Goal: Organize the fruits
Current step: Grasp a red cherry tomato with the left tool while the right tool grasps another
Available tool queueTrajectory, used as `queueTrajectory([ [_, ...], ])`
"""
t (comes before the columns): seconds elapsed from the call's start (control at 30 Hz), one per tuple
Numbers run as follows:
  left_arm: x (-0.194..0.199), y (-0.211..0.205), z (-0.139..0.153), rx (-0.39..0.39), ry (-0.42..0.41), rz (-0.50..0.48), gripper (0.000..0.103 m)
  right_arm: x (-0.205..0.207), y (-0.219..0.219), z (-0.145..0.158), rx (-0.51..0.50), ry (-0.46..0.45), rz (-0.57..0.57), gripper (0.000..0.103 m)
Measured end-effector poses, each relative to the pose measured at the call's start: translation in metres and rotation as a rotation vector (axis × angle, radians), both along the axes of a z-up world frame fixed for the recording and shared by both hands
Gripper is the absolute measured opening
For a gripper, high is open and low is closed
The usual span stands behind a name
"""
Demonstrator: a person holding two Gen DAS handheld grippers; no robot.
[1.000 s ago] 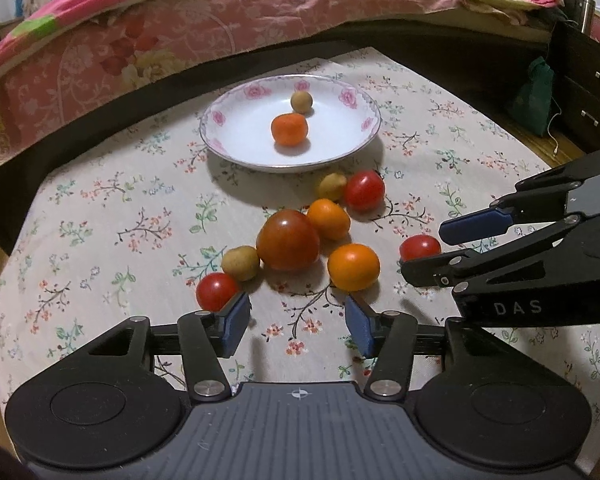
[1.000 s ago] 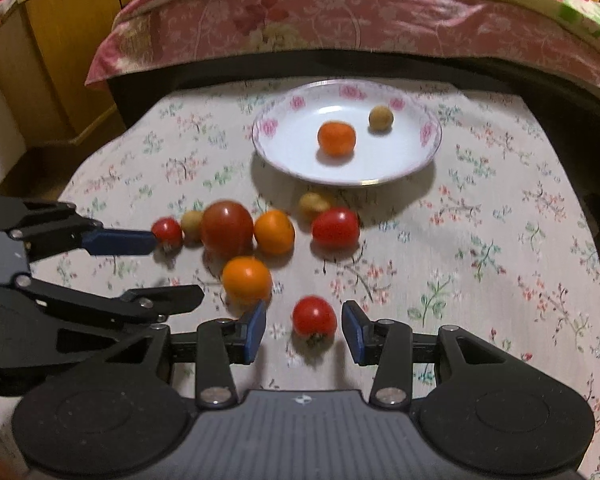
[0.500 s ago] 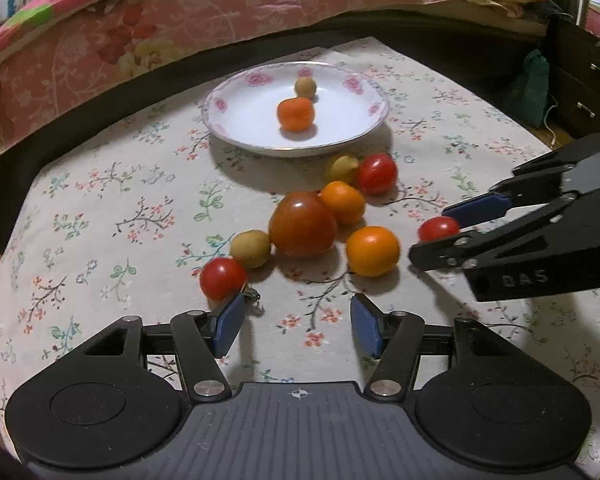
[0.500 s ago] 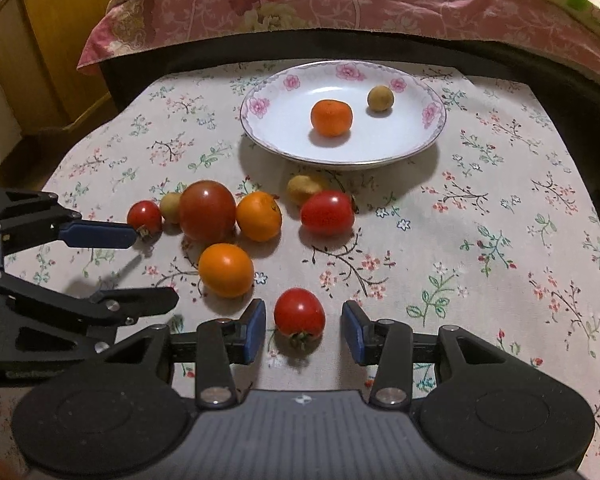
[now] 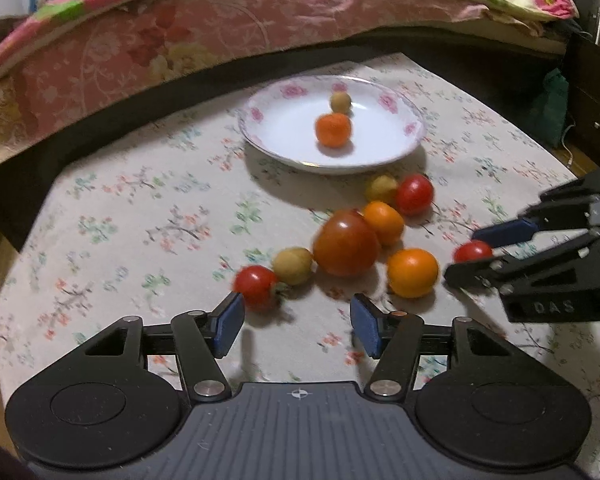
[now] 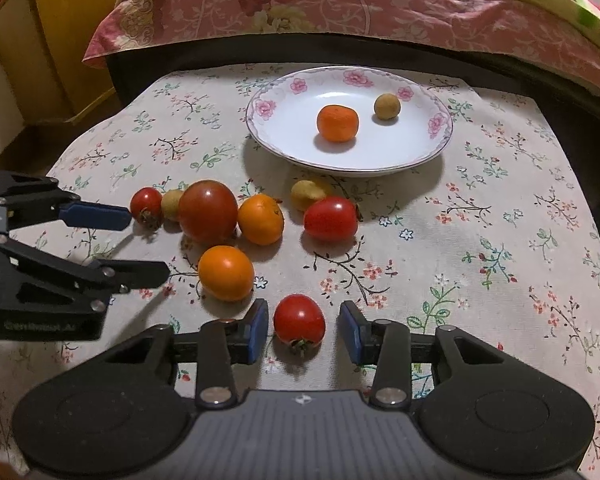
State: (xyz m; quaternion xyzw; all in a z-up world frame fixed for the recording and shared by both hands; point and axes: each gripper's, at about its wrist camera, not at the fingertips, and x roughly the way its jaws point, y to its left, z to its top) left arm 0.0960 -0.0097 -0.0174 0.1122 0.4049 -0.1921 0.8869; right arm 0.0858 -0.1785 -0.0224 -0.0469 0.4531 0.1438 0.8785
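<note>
Right wrist: three cherry tomatoes [image 6: 299, 322], three oranges [image 6: 226, 273]

1. Left wrist view: motion blur softens the tablecloth [image 5: 148, 216] print.
2. Small red tomato [image 5: 471, 251], partly hidden behind the right gripper [image 5: 466, 254].
3. Bed [image 6: 340, 4], cut off by the upper edge.
4. Engraved lettering on the left gripper [image 6: 142, 242] body, illegible.

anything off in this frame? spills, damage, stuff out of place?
No spills or damage. Only two fruits, an orange one and a small tan one, are in the plate; the rest lie loose on the tablecloth. The right gripper jaws are closing around a red tomato, gaps visible both sides.
</note>
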Motion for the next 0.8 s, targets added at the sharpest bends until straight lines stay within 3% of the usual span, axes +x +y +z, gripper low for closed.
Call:
queueTrajectory([
  [0.33, 0.015, 0.001, -0.007, 0.043, -0.009, 0.024, 0.068, 0.002, 0.000, 0.000, 0.007, 0.006, 0.000, 0.038],
  [0.4, 0.018, -0.001, -0.010, 0.045, -0.005, 0.023, 0.065, 0.002, -0.001, 0.000, 0.011, 0.007, -0.001, 0.038],
  [0.47, 0.019, -0.003, -0.012, 0.048, 0.005, 0.023, 0.055, 0.002, -0.001, 0.000, 0.014, 0.009, -0.003, 0.038],
  [0.8, 0.016, 0.000, -0.008, 0.044, 0.029, 0.038, 0.043, 0.002, -0.001, 0.000, 0.010, 0.013, 0.000, 0.037],
])
